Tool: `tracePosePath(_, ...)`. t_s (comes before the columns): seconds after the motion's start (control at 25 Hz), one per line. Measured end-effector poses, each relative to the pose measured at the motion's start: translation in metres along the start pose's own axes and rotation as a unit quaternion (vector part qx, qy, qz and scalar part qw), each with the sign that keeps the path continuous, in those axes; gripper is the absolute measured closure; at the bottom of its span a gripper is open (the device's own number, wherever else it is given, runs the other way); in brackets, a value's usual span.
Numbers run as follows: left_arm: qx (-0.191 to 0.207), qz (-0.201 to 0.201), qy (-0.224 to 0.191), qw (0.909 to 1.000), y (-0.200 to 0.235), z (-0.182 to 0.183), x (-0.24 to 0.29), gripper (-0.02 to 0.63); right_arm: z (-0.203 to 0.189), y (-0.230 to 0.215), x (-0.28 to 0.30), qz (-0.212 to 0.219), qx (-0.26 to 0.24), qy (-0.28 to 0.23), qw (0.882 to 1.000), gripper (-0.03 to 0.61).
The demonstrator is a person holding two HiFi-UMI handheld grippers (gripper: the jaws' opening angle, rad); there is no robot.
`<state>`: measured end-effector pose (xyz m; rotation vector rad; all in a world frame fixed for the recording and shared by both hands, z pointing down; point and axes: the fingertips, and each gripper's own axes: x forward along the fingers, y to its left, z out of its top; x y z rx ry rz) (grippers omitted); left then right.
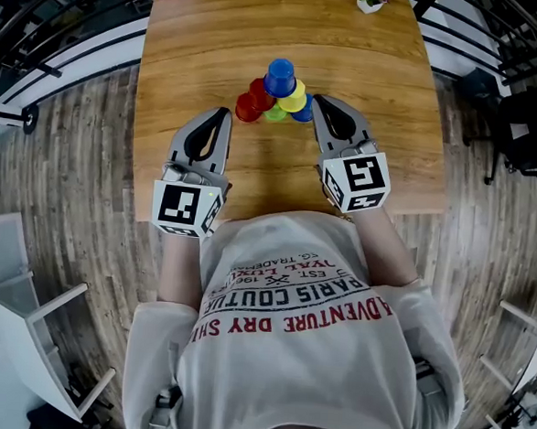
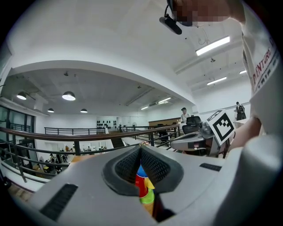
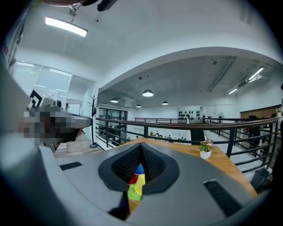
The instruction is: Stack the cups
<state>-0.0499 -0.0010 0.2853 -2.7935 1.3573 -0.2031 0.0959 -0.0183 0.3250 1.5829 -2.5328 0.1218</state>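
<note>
1. The cups point(image 1: 277, 98) stand piled as a pyramid mid-bench point(image 1: 199, 30).
2. The left gripper point(image 1: 224, 114) and right gripper point(image 1: 317, 100) flank it, jaws pressed together and empty.
3. The right gripper sits just beside the pile, so a stray nudge could topple it.

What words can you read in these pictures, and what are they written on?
"ADVENTURE DRY SH": red, upside down on the person's shirt, cut off.
"PARIS COUTURE": dark print, same shirt.
Smaller shirt lines: too small to read.
Square markers on left gripper and right gripper: patterns, no words.
</note>
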Motion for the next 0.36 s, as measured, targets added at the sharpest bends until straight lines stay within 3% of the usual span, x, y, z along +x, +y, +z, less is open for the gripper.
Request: tracePosePath(0.36,-0.011,0.014,0.014,0.9997,0.007,-0.012,0.000,0.597,-0.006,0.001,0.005,0.001,0.006,0.000,1.000,0.552)
